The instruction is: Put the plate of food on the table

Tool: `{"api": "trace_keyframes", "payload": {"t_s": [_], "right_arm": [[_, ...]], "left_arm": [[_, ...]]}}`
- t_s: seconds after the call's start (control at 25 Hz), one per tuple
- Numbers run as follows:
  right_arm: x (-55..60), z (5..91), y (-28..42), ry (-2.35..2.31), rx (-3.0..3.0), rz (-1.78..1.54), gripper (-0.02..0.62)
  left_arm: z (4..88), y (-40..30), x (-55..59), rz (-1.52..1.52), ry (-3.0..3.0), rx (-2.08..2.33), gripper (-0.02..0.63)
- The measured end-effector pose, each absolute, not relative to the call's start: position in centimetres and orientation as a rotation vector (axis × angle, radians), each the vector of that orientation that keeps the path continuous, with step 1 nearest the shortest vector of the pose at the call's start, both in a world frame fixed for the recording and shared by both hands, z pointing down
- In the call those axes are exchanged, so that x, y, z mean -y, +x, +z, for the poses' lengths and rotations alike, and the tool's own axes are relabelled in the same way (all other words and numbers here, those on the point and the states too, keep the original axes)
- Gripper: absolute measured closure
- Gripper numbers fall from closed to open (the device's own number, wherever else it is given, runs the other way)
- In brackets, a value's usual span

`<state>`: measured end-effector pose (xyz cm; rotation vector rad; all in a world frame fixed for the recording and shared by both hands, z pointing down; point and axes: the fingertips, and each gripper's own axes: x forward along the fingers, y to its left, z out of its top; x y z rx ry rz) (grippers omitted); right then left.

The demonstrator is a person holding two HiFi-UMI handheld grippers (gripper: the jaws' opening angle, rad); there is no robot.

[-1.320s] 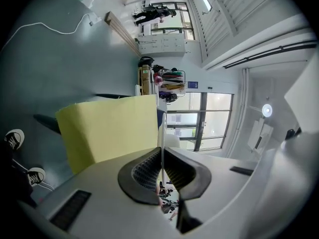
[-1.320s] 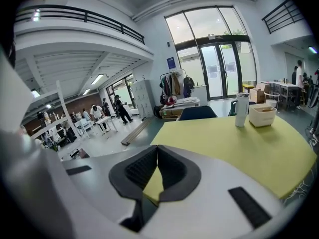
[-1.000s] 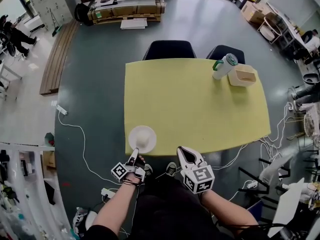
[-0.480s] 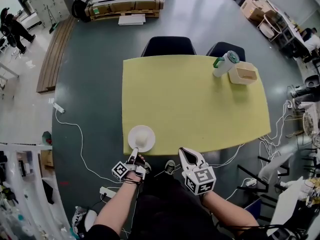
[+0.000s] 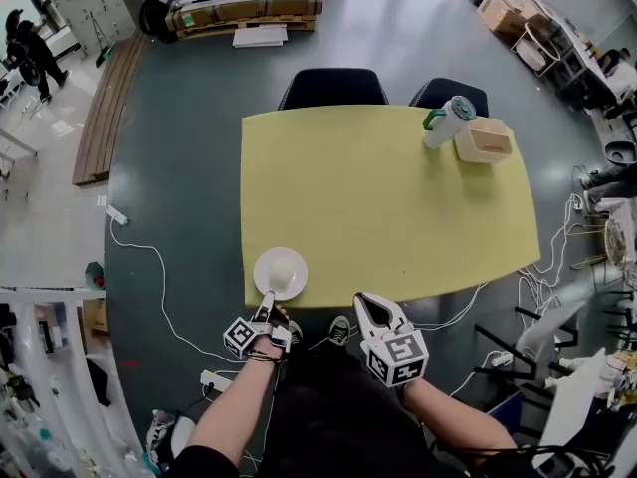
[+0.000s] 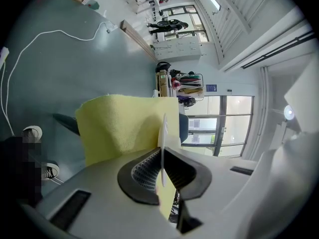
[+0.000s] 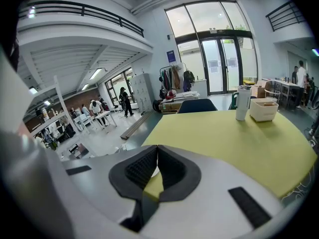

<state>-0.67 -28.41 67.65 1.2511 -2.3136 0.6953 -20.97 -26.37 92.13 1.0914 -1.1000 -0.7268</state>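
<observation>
Judging by the head view, the task was taken to be almost done: the white plate (image 5: 280,273), with a pale rounded lump of food (image 5: 284,267) on it, was seen over the lower left corner of the yellow table (image 5: 398,207), close to the near edge. It seemed to be resting on the top, though contact could not be confirmed. What was left, it was judged, was only for the plate to be let go and the tool drawn back. The left gripper (image 5: 265,309) was seen at the plate's near rim. In the left gripper view its jaws were clenched on that thin rim, which was shown edge-on between the ribbed pads (image 6: 144,171). The right gripper (image 5: 368,303) was held just off the table's near edge, at the lower centre of the frame, apart from the plate. In the right gripper view its jaws were drawn together with nothing gripped between them. At the upper right of the table a white tumbler with green trim (image 5: 446,125) and a pale box (image 5: 483,144) were seen, well apart from the plate.
</observation>
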Motion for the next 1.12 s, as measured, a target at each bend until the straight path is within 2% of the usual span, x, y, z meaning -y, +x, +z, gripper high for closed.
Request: {"api": "trace_keyframes", "payload": {"t_s": [0.24,0.44,0.64,1.12], "right_arm": [[28.8,67.4,-0.3,1.249,2.324,0.695,0.583],[29.2,67.2,-0.3,1.248,2.332,0.692,0.583],[29.5,67.1,-0.3,1.242,2.342,0.693,0.583],[29.4,66.6,0.3,1.252,2.346,0.692,0.583]], "left_arm": [[92.1,-20.6,26.6,-0.723,1.005,1.145,0.574],[92.1,-20.4,26.5,-0.671,0.935,1.194,0.475],[91.9,-20.7,26.7,-0.599,0.906,1.284,0.422],[91.1,-22.2,26.3,-0.431,0.931,1.441,0.414]]}}
